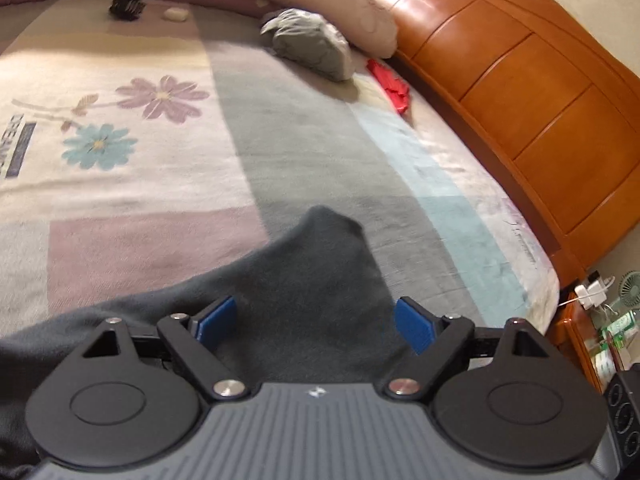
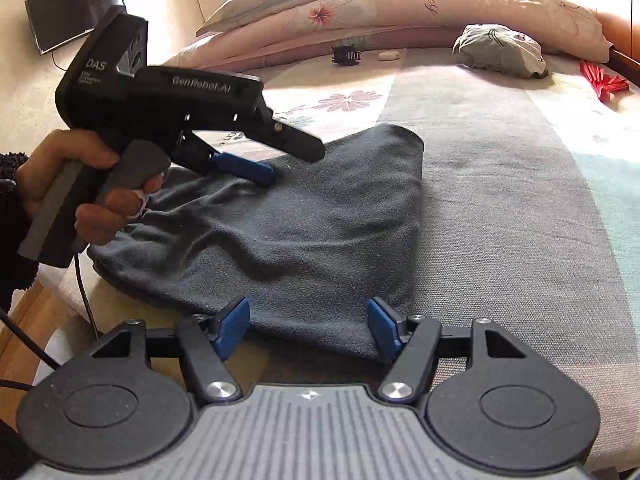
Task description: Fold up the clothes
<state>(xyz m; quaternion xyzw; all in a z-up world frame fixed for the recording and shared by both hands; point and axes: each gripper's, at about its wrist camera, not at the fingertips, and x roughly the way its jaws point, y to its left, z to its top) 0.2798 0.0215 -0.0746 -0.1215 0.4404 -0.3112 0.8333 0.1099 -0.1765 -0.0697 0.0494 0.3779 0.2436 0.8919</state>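
2 handheld grippers work over a dark grey garment lying crumpled on a bed. The left gripper has its jaws spread wide, blue pads apart on either side of the cloth, which lies beneath and between them ungrasped. From the right wrist view, the person's left hand holds that tool by its pistol grip, its pad tips low over the garment's far left part; whether they touch cannot be told. The right gripper is likewise released, its jaws wide at the garment's near edge, the right pad just at the fabric's near right corner, nothing clamped.

The garment rests near the bed's near edge on a patchwork blanket of grey, cream, pink and pale blue panels with printed flowers. At the far side lie a pink quilt, a bundled grey cloth, a red item, a small black object and a small white object. An orange wooden headboard runs along the right in the left wrist view, and a dark screen hangs on the far left wall.
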